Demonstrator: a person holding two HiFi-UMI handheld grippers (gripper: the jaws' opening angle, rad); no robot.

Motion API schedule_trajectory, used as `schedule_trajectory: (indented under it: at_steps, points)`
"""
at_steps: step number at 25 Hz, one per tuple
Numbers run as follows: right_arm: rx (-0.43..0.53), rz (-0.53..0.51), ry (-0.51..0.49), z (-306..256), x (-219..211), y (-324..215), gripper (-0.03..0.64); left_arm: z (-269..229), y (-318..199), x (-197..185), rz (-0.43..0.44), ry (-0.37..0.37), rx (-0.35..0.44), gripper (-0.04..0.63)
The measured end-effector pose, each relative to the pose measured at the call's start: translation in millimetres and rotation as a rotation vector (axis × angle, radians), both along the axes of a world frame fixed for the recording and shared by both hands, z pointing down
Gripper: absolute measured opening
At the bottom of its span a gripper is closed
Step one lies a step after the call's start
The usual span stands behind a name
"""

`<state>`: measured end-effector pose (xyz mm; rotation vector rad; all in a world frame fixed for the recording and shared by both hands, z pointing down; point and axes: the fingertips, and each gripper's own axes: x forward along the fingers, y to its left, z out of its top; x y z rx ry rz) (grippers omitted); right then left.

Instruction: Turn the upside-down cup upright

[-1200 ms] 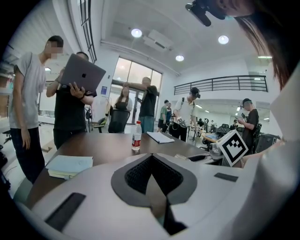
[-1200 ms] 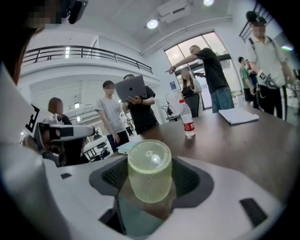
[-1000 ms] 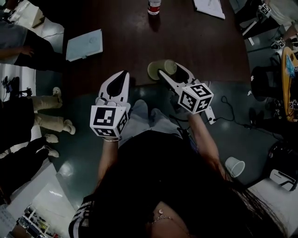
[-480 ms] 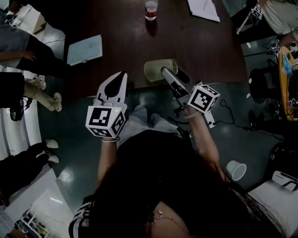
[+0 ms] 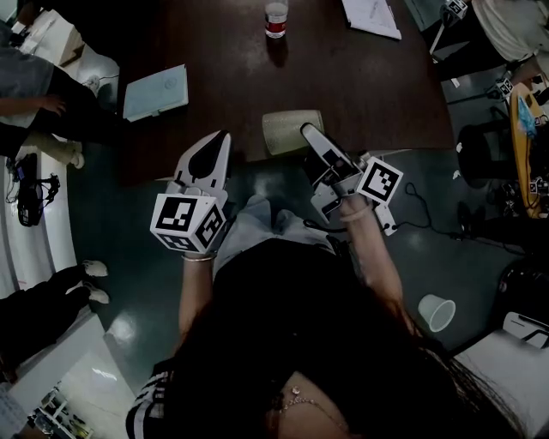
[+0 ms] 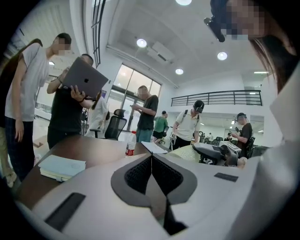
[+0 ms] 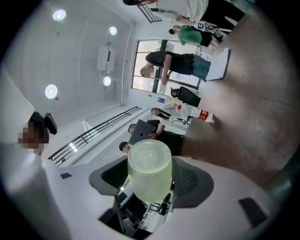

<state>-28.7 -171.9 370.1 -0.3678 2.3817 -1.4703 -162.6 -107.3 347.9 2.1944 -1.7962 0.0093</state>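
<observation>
A pale green translucent cup [image 5: 290,131] hangs over the near edge of the dark table [image 5: 377,86], lying on its side with its length across the head view. My right gripper [image 5: 305,131] is shut on it. In the right gripper view the cup [image 7: 149,168] fills the gap between the fingers, its closed end pointing away from the camera, and the picture is strongly rolled. My left gripper [image 5: 224,139] is shut on nothing, left of the cup and apart from it. In the left gripper view its pads [image 6: 151,161] meet, and the cup [image 6: 186,153] shows at the right.
A pale blue notebook [image 5: 156,92] lies at the table's left. A red-labelled bottle [image 5: 276,19] and papers [image 5: 371,15] are at the far side. A paper cup [image 5: 437,312] lies on the floor at the right. Several people stand around the table.
My right gripper has risen a little and rolled, and the cup in it has turned from end-on to lying on its side. The left gripper has stayed put and shut.
</observation>
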Motion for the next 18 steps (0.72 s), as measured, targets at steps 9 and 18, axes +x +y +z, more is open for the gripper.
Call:
schedule_trajectory:
  at_steps: [9, 18]
  points:
    - [-0.174, -0.027, -0.207, 0.5, -6.9, 7.0, 0.295, -4.5, 3.4, 0.4, 0.050, 0.027, 0.015, 0.003]
    - [-0.187, -0.081, -0.245, -0.5, -10.4, 9.4, 0.295, -9.4, 4.9, 6.8, 0.095, 0.071, 0.054, 0.005]
